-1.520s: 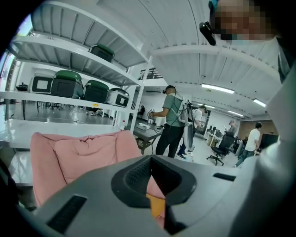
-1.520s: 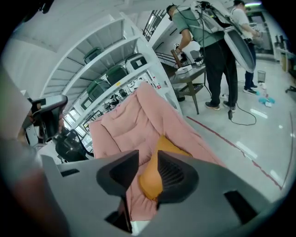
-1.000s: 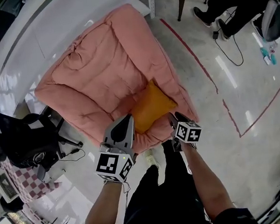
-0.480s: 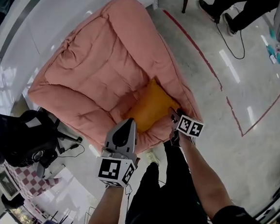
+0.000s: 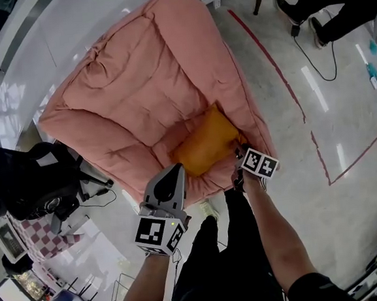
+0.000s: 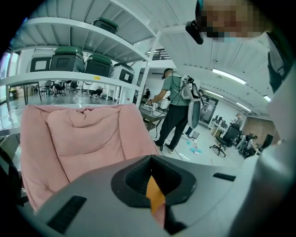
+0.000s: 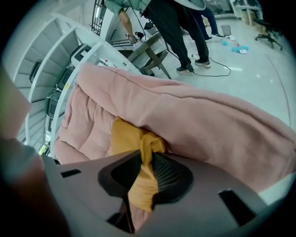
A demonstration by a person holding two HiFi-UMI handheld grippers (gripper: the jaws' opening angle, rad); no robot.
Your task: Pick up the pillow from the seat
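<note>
right tongs [image 7: 145, 162] are closing on the pillow [image 5: 204, 144] corner — let them bite deep before lifting it off the seat [image 5: 118, 100]; left tongs [image 6: 149, 175] sit pinched together, empty.

Seat [image 5: 138, 98]: pink quilted cloth, matt, soft, creased along its seams. Pillow [image 5: 204, 142]: orange cloth, matt, bunched into wrinkles at one corner. Floor [image 5: 356, 119]: smooth, glossy, reflecting lights. Shelving [image 6: 74, 78]: white-painted metal, smooth.
</note>
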